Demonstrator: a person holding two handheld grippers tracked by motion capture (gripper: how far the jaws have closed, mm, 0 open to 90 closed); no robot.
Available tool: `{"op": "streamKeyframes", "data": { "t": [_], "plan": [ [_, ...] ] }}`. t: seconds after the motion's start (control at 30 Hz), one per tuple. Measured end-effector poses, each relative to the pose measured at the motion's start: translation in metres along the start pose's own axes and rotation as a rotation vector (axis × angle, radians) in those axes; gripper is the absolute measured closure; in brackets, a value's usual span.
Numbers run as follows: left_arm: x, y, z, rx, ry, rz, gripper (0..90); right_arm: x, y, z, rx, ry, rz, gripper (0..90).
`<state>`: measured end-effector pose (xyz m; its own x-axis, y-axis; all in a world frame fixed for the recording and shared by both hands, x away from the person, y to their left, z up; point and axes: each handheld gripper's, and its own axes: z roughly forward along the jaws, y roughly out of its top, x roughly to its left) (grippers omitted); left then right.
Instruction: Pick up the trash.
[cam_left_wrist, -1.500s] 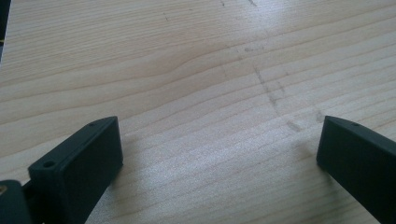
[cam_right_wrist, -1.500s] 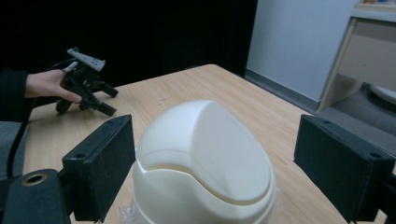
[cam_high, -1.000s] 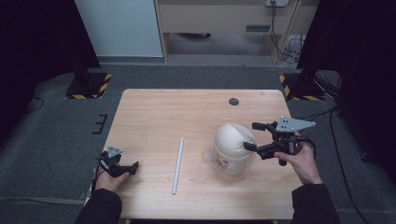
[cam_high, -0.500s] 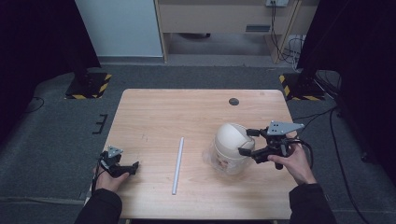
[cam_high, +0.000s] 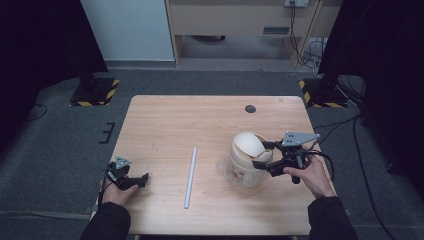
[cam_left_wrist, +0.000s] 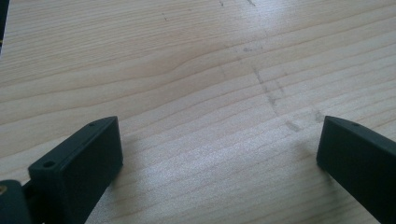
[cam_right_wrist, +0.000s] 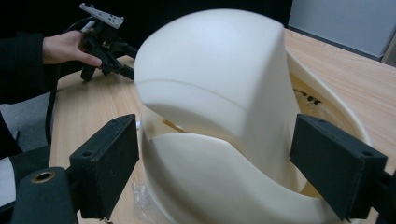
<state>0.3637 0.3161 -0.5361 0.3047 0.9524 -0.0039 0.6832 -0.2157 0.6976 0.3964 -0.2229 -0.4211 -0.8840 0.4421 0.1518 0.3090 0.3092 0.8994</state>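
A light wooden desk (cam_high: 200, 125) is seen on grey carpet (cam_high: 60, 150), with dark curtains at both sides, a pale panel (cam_high: 127, 30) behind it, and yellow-and-black marked stand bases (cam_high: 95, 92) off its far corners. On it, a cream tub (cam_high: 245, 167) is placed right of a white rod (cam_high: 190, 176), with a cream lid (cam_right_wrist: 215, 79) tilted over its mouth and a small dark disc (cam_high: 250, 108) beyond. The right claw (cam_high: 264, 155) is held wide open around lid and tub, gripping nothing, while the left claw (cam_high: 142, 179) is rested open and empty well left of the rod.
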Motion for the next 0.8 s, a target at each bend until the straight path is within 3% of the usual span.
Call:
{"op": "streamKeyframes", "data": {
  "t": [0.2,0.8],
  "plan": [
    [0.000,0.000,0.000,0.000,0.000,0.000,0.0,0.001,0.003,0.002,-0.027,-0.014,0.005,15.5],
    [0.000,0.000,0.000,0.001,-0.001,0.001,0.0,-0.003,0.011,-0.018,-0.139,-0.063,0.037,16.2]
  ]
}}
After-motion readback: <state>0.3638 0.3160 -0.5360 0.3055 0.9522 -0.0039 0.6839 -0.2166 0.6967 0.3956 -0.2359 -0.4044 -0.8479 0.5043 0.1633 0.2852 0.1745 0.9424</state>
